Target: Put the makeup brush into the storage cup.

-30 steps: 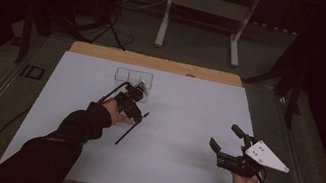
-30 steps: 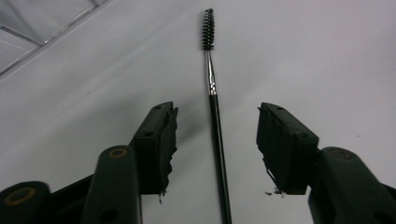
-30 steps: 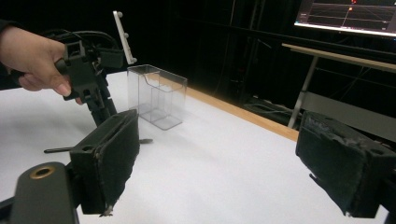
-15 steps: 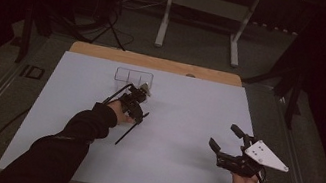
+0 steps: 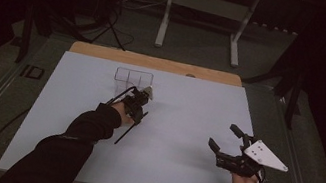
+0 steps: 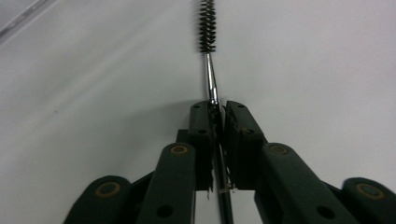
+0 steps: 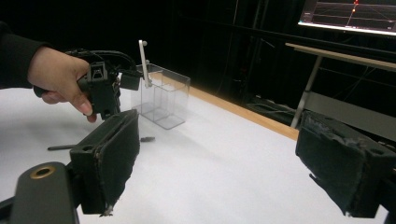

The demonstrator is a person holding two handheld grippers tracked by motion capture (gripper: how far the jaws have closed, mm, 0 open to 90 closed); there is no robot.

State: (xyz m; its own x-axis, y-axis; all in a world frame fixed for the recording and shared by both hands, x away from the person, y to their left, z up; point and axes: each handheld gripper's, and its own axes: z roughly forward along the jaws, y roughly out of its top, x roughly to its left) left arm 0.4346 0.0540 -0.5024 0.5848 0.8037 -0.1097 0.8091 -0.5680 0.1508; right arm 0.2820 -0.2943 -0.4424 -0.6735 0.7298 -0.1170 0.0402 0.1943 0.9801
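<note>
A thin wire brush lies on the white table [image 5: 188, 111], with black bristles [image 6: 207, 28] at its far end, a metal shaft [image 6: 211, 84] and a dark handle [image 5: 124, 133] trailing back toward the person. My left gripper [image 6: 217, 106] has just been closing and now stands shut on the shaft, pads pressed on both sides. From above, the left gripper [image 5: 137, 105] sits just in front of a clear plastic box [image 5: 134, 77]. My right gripper [image 5: 225, 137] hovers open at the table's right, with nothing between its pads [image 7: 112, 154].
The clear box [image 7: 163, 95] has dividers and stands near the table's far edge, by a wooden strip [image 5: 155, 63]. A metal stand [image 5: 204, 2] is on the floor behind. The left hand and its gripper [image 7: 105, 100] are in the right gripper view.
The left hand has sunk a little toward the table over the brush. The right hand has kept still.
</note>
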